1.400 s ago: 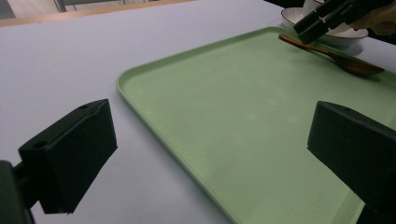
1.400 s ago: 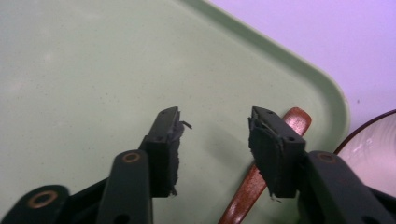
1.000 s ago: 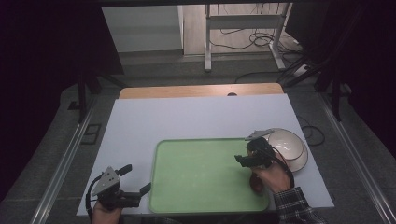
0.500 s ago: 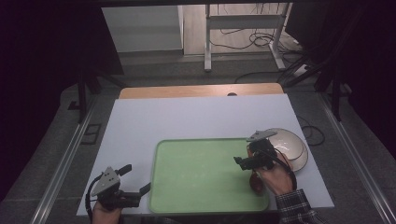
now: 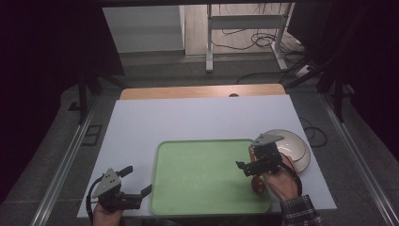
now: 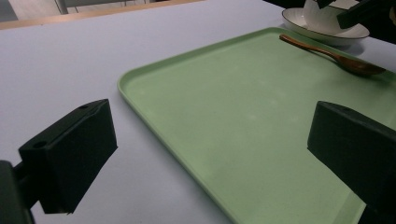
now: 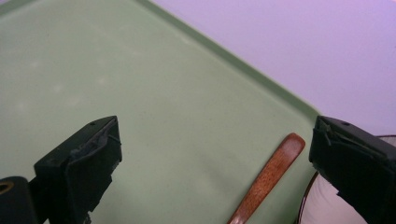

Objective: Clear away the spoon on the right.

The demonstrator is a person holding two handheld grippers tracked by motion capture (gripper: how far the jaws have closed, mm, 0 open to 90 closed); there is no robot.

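A green tray [image 5: 202, 175] lies on the white table near its front edge. A brown wooden spoon [image 5: 258, 184] rests on the tray's right side, bowl end toward me. My right gripper [image 5: 243, 168] hovers open just above the spoon's handle, with nothing between its jaws. In the right gripper view the handle [image 7: 269, 178] lies between the jaws, closer to the right pad [image 7: 355, 163]. My left gripper [image 5: 137, 180] stands open at the tray's left edge, empty. The left gripper view shows the tray [image 6: 233, 116] and the spoon [image 6: 334, 53] at its far side.
A white bowl on a plate [image 5: 292, 147] stands just right of the tray, touching distance from my right hand; it appears as the bowl [image 6: 327, 21] in the left gripper view. The white tabletop [image 5: 197, 117] stretches bare behind the tray. A wooden strip [image 5: 202, 92] borders the far edge.
My right gripper has drifted slightly toward me and lower over the spoon. The left gripper has stayed where it was.
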